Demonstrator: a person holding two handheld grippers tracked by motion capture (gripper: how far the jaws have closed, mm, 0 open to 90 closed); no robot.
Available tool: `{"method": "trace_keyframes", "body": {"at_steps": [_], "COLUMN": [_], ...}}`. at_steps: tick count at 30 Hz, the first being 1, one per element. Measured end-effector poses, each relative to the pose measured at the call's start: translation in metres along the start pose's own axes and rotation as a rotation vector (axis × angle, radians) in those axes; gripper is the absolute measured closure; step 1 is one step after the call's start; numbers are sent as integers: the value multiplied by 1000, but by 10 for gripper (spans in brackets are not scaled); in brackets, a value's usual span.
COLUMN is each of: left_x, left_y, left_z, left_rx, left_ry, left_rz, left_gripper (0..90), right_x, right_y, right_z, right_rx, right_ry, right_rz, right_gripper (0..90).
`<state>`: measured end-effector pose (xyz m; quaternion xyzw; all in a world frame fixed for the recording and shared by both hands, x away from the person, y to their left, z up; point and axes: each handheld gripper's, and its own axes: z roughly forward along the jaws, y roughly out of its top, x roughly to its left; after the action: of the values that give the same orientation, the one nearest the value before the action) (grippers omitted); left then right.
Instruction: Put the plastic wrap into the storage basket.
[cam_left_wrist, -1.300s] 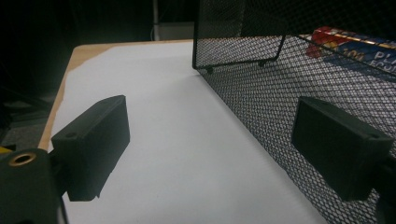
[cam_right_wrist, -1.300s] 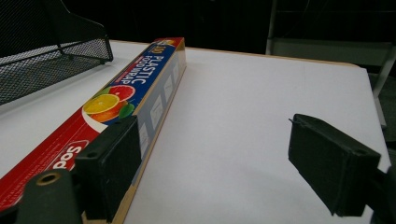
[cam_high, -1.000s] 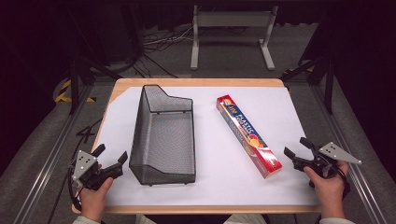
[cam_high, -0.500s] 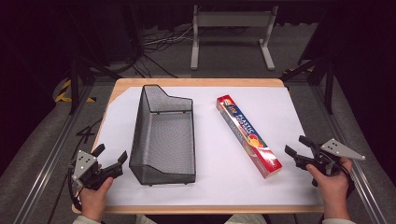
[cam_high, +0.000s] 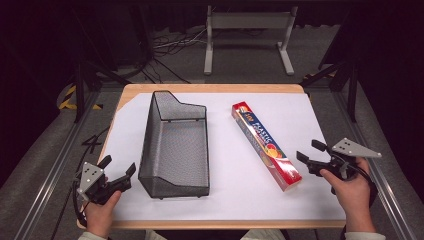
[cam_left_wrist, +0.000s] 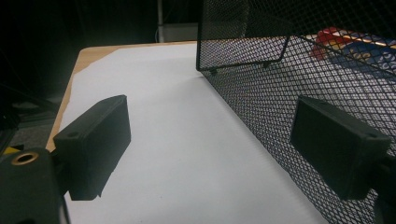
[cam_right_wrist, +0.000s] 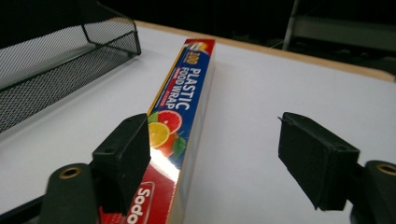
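A long red and blue plastic food wrap box (cam_high: 265, 145) lies slantwise on the white paper, right of centre. My right gripper (cam_high: 308, 150) hovers just right of the box's near end, pointing left at it. Its jaws have just been opening and are open, with nothing between the pads. In the right gripper view the box (cam_right_wrist: 187, 88) runs away from under the left jaw of this gripper (cam_right_wrist: 212, 126). A black wire mesh basket (cam_high: 150, 135) stands left of centre. My left gripper (cam_high: 118, 165) is open at the front left, close beside the basket wall (cam_left_wrist: 280, 84), and this gripper (cam_left_wrist: 210, 112) holds nothing.
White paper (cam_high: 300, 115) covers the wooden table top. A metal stand (cam_high: 247, 20) and cables sit on the floor beyond the far edge. Rails run along both sides of the table.
My right gripper has lifted a little and shifted slightly towards the box's near end. The left gripper, the basket and the box have stayed where they were.
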<state>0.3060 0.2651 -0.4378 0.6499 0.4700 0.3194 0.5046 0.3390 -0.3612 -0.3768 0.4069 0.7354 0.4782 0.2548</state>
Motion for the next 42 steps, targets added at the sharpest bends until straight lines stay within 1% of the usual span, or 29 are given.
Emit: {"method": "trace_keyframes", "body": {"at_steps": [2, 3, 6, 7, 9, 14, 16, 20, 23, 25, 27, 29, 34, 37, 39, 40, 41, 42], "left_x": [0, 0, 0, 0, 0, 1, 1, 2, 1, 0, 0, 0, 0, 1, 1, 1, 1, 1], "left_y": [0, 0, -1, -1, -1, -1, -1, -1, -1, -1, -1, -1, -1, -1, -1, -1, -1, -1], "left_z": [0, 0, -1, -1, -1, -3, -4, -4, -3, -3, -3, -3, -3, -3, -3, -3, -3, -3], "left_rx": [1, 0, -1, -1, -1, -2, -4, -6, -7, -12, -13, -12, -11, -11, -11, -12, -13, -13], "left_ry": [1, 0, 3, 3, 2, 5, 7, 5, 9, 8, 7, 4, 3, 3, 3, 3, 5, 5], "left_rz": [0, -2, -3, -3, -5, -4, -6, -13, -10, -10, -9, -8, -8, -9, -8, -9, -8, -8], "left_gripper": [132, 132, 132, 132, 132, 134, 134, 134, 136, 139, 140, 140, 141, 141, 141, 141, 141, 141], "right_x": [1, 2, 4, 4, 5, 7, 7, 7, 8, 8, 8, 8, 10, 12, 12, 14, 15, 15], "right_y": [4, 6, 16, 16, 21, 39, 47, 60, 67, 71, 74, 76, 83, 86, 87, 86, 85, 85], "right_z": [5, 7, 15, 15, 21, 35, 40, 51, 60, 67, 74, 77, 96, 106, 108, 116, 119, 119], "right_rx": [12, 16, 33, 33, 40, 55, 68, 89, 96, 105, 116, 124, 188, 216, 224, 246, 259, 259], "right_ry": [19, 25, 32, 32, 43, 54, 57, 56, 65, 63, 75, 77, 64, 66, 64, 62, 59, 59], "right_rz": [12, 9, 8, 8, 15, 17, 3, 1, 28, 33, 49, 50, 0, 1, 2, -2, 5, 5], "right_gripper": [230, 222, 203, 203, 200, 194, 194, 187, 169, 169, 169, 169, 169, 169, 169, 169, 169, 169]}}
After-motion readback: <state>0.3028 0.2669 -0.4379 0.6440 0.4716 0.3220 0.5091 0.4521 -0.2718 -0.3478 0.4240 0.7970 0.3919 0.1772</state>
